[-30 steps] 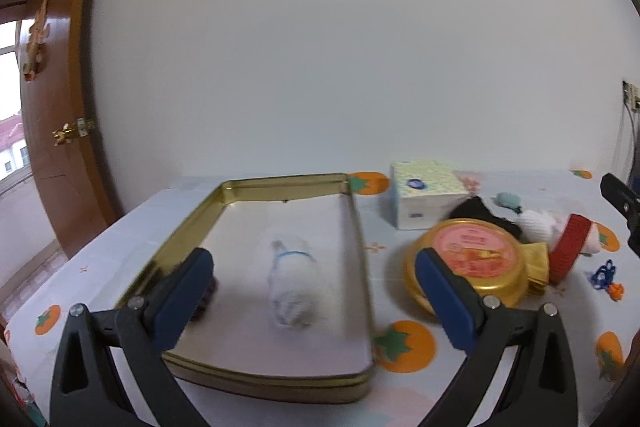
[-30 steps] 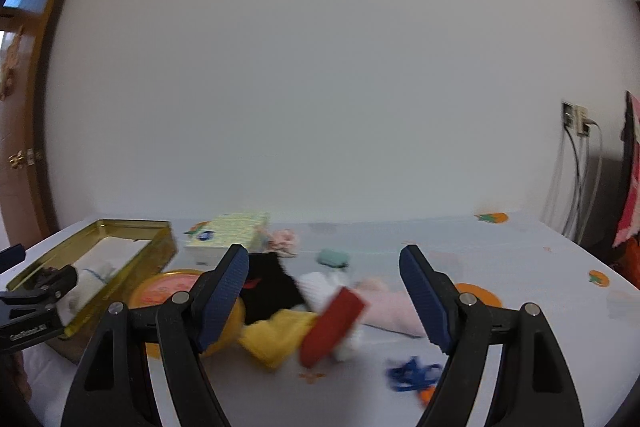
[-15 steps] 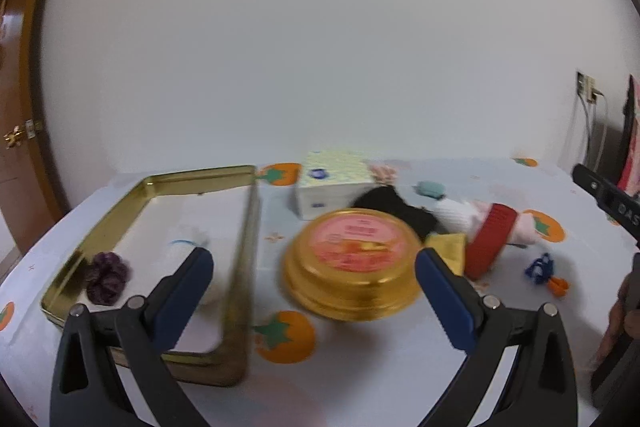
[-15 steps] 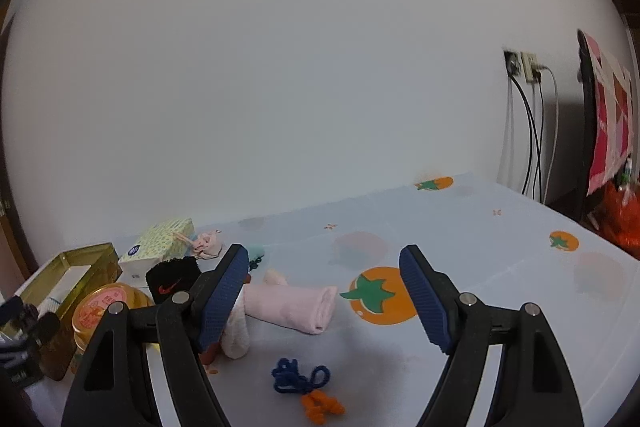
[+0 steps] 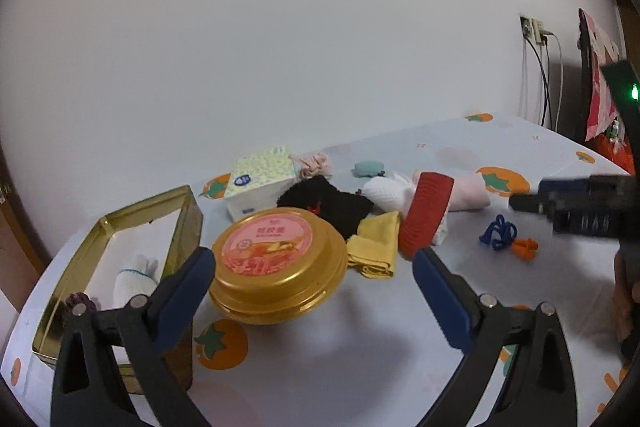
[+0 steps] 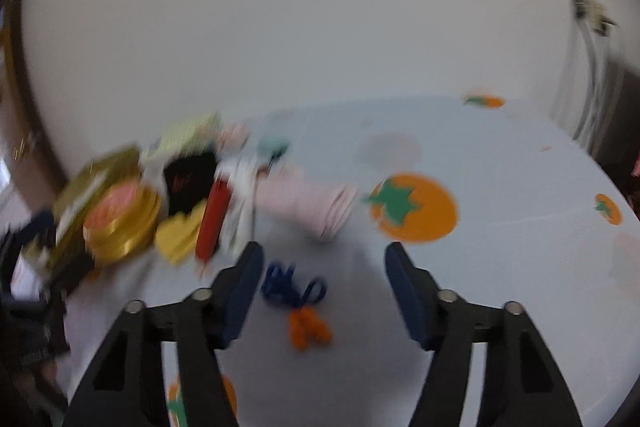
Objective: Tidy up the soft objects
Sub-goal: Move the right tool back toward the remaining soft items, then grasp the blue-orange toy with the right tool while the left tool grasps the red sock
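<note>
Table (image 5: 340, 367): covered in a pale cloth printed with orange fruit; it runs under and ahead of both claws.
Gold tray (image 5: 100, 227): rectangular and open-topped, at the far left of the left claw, its near corner behind the left finger.
Round gold tin (image 5: 280, 267): pink label on its lid; sits just ahead of the left claw, between the finger lines, beside the tray.
Tissue box (image 5: 262, 181): pale patterned, beyond the tin, ahead of the left claw.
Soft pile (image 5: 384, 207): black cloth, yellow cloth (image 5: 376, 247), a white knitted piece and a red ribbed cuff (image 5: 426, 215), crowded together ahead and right of the left claw, touching the tin's far side.
Pink roll (image 6: 312, 207): lies ahead of the right claw, slightly left of its centre line.
White glove (image 5: 134, 277): lies inside the tray, left of the left claw.
Blue cord (image 6: 292, 287): with an orange piece (image 6: 308, 327) joined to it, on the cloth just inside the right claw's left finger; the view is blurred, so contact seems unlikely but is not certain.
Left claw (image 5: 312, 291): jaws wide apart, holding nothing.
Right claw (image 6: 324, 287): jaws parted and closing; the cord lies between them, not gripped.
</note>
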A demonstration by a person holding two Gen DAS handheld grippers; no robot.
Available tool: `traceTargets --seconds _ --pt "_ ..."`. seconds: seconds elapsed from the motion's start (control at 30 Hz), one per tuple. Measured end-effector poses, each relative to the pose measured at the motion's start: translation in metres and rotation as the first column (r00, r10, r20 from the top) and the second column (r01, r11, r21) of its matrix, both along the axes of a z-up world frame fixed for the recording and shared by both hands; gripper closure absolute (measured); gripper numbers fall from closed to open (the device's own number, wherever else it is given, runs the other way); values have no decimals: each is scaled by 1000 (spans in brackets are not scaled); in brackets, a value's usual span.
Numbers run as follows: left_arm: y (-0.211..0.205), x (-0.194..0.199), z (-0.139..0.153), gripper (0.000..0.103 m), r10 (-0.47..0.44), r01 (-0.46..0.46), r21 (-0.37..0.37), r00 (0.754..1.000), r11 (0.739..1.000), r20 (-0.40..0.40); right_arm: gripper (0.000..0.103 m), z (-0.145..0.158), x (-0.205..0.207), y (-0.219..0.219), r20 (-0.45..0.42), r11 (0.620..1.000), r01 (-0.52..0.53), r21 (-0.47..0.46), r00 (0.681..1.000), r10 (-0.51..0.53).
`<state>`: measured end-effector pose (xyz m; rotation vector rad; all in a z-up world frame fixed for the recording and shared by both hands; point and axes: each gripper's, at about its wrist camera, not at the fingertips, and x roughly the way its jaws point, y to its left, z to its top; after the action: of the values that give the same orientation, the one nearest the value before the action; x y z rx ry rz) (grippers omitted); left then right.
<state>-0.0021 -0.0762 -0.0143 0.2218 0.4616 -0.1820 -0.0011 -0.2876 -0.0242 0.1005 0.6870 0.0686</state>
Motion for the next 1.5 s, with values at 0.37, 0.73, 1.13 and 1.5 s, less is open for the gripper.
traceTargets --seconds 0.37,0.73,1.13,1.5 --pt "-4 3 -3 4 -21 21 10 999 1000 -28 77 -23 17 26 -186 990 -117 -81 977 101" --pt "-21 16 0 17 -169 158 -145 983 977 -67 91 25 -13 11 244 999 12 -31 970 -4" --pt "-91 81 -14 53 -256 236 -117 946 965 -201 90 28 -24 -17 294 992 82 101 950 -108" --pt "-64 85 -13 75 -254 194 -284 948 939 -192 90 28 -25 -17 294 993 72 95 951 -97"
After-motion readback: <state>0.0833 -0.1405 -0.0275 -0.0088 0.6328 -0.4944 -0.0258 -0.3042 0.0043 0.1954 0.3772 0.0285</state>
